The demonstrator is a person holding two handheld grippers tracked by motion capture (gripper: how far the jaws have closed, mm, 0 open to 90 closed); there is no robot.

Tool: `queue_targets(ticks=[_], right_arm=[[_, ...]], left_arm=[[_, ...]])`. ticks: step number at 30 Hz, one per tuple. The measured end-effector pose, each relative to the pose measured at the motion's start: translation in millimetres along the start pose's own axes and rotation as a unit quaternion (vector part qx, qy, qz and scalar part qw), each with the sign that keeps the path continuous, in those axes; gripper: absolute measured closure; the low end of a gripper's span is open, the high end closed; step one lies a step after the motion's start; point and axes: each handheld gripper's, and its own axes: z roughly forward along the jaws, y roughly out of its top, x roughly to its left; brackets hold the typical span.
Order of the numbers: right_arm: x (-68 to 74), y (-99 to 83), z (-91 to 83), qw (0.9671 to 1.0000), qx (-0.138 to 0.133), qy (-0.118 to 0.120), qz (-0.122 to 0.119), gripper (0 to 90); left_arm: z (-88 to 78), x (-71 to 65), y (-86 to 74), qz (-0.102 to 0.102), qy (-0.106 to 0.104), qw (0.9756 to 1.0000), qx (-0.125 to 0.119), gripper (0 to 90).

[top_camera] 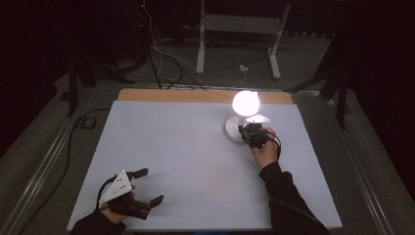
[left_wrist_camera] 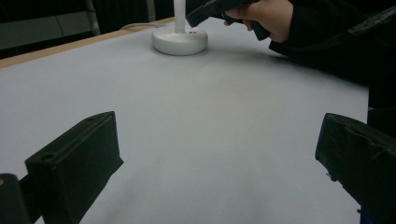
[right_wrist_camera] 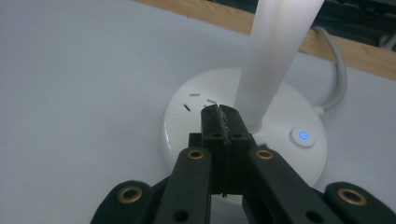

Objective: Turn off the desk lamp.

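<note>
The big white table [top_camera: 186, 161] is bare in the middle and on the left side, so a hand could slide there freely. One thing stands in the way: a lit lamp [top_camera: 243, 113] near the far right part. Its round base [right_wrist_camera: 196, 100] sits flat on the table and a white post [right_wrist_camera: 273, 56] goes up from it. The right gripper [top_camera: 243, 130], jaws closed, is just over the base, beside the post. The left gripper [top_camera: 149, 186] sits wide open at the near left corner, well apart from the lamp.
</note>
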Motion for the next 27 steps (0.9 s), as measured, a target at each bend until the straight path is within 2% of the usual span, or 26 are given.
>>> queue_targets(ticks=[10, 18, 21, 24, 27], right_arm=[[0.1, -7.5, 9.4, 0.9997, 0.023, -0.004, -0.006, 89.8], [-1.2, -11.6, 9.4, 0.9998, 0.012, 0.000, -0.013, 90.0], [-3.1, -8.6, 9.0, 0.9997, 0.022, 0.005, 0.004, 89.9], [1.2, 2.8, -2.1, 0.9999, -0.001, 0.011, 0.000, 89.6], [0.9, 14.6, -17.6, 0.9991, -0.034, 0.022, 0.010, 85.3]], left_arm=[[-0.1, -0.4, 0.1, 0.002, -0.001, 1.0000, 0.000, 0.6], [-0.1, -0.8, 0.2, 0.002, 0.000, 1.0000, 0.000, 0.6], [0.0, -0.5, 0.1, 0.002, 0.000, 1.0000, 0.001, 0.6], [0.4, 0.2, 0.0, 0.002, 0.001, 1.0000, 0.002, 0.6], [0.2, 0.1, 0.2, 0.002, 0.000, 1.0000, 0.002, 0.6]])
